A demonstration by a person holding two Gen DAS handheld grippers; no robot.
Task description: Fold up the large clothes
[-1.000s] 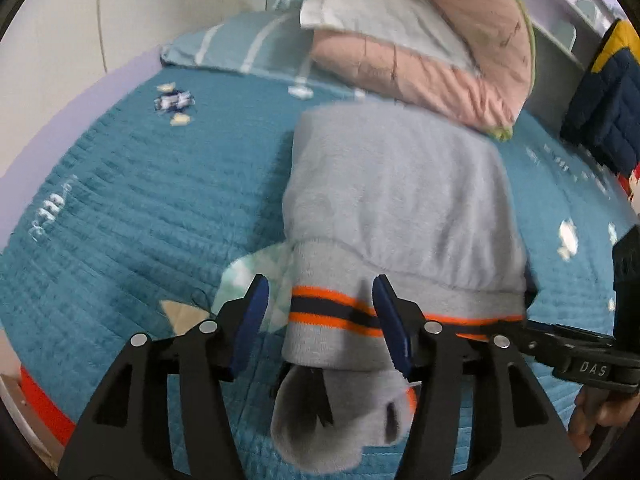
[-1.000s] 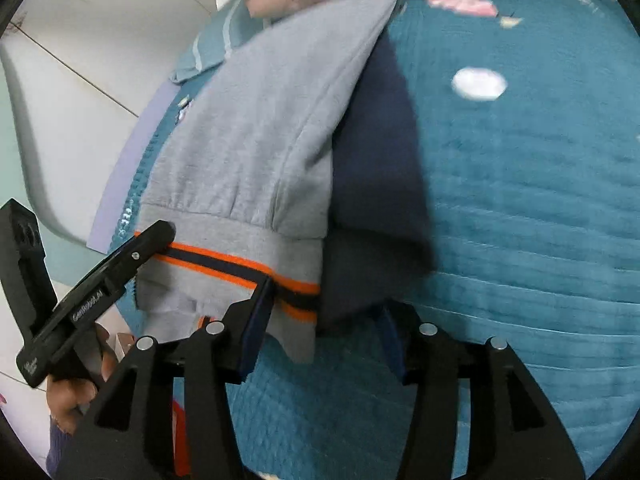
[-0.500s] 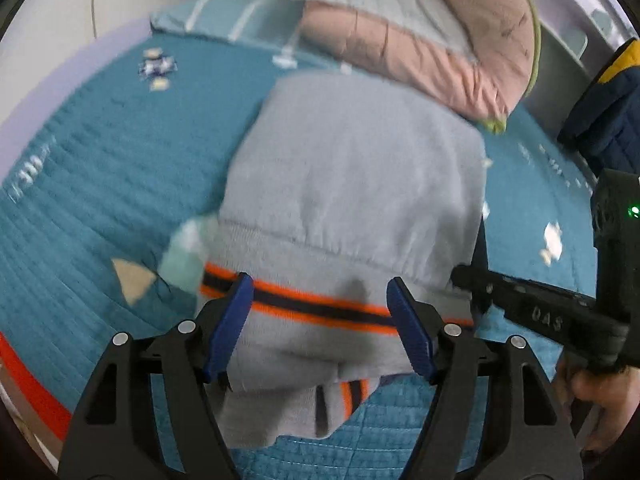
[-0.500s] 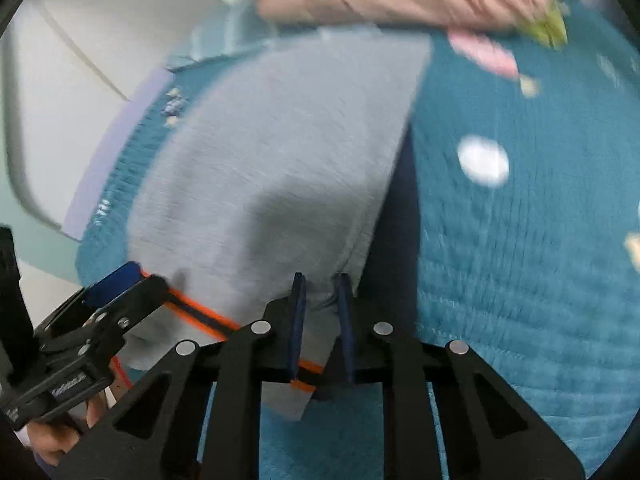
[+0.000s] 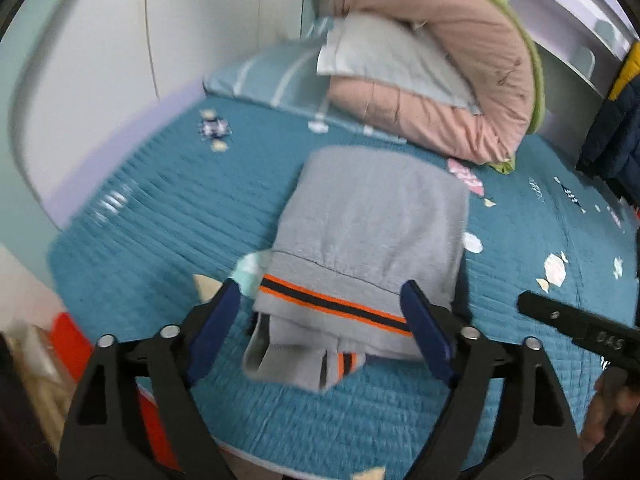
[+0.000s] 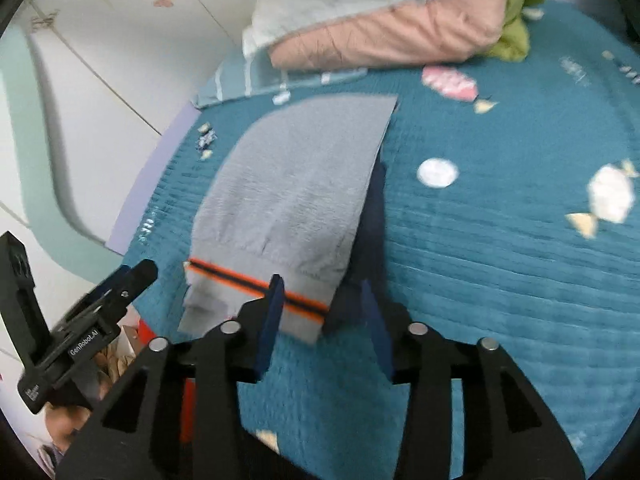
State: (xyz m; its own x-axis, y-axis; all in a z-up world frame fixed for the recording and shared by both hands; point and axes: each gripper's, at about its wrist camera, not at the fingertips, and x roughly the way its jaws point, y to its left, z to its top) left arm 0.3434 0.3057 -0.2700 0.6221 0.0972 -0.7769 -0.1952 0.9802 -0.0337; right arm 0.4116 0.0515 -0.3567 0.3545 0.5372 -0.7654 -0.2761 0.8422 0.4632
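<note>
A grey garment (image 5: 372,224) with an orange and dark striped hem lies folded flat on the teal bedspread (image 5: 168,224). It also shows in the right wrist view (image 6: 296,200), with a dark navy part (image 6: 370,240) along its right edge. My left gripper (image 5: 324,328) is open and empty, above the hem and apart from it. My right gripper (image 6: 324,316) is open and empty over the garment's near right corner. Each gripper shows in the other's view, the right one (image 5: 576,328) and the left one (image 6: 92,312).
A pink padded jacket (image 5: 440,80) with a white lining and a striped pillow (image 5: 272,76) lie at the head of the bed. A dark blue jacket (image 5: 616,128) hangs at the right. A white wall (image 5: 100,60) runs along the left. The bed's near edge is just below the grippers.
My right gripper was shut on the garment's hem half a second ago and has opened and let go. Both grippers have pulled back and up; the garment lies folded on the bed.
</note>
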